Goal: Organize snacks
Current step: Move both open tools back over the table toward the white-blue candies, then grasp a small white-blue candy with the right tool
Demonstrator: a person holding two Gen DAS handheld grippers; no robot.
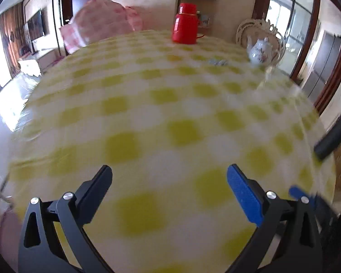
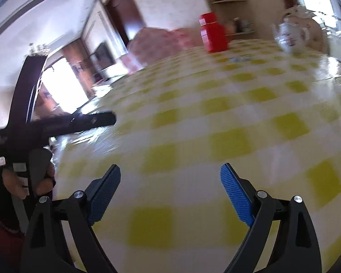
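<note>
Both views are blurred. My left gripper (image 1: 169, 170) is open and empty above the yellow-and-white checked tablecloth (image 1: 147, 113). My right gripper (image 2: 170, 170) is open and empty above the same cloth (image 2: 216, 125). A small pale wrapped item (image 1: 218, 62) lies far across the table, too blurred to identify; it also shows in the right wrist view (image 2: 239, 58). The left gripper's body, held in a hand (image 2: 34, 182), shows at the left of the right wrist view. No snack lies near either gripper.
A red lidded jar (image 1: 185, 24) stands at the table's far side, also seen from the right wrist (image 2: 213, 33). A white floral teapot (image 1: 260, 51) sits on a glass stand at the far right. A pink-covered chair (image 1: 97, 22) stands beyond the far edge.
</note>
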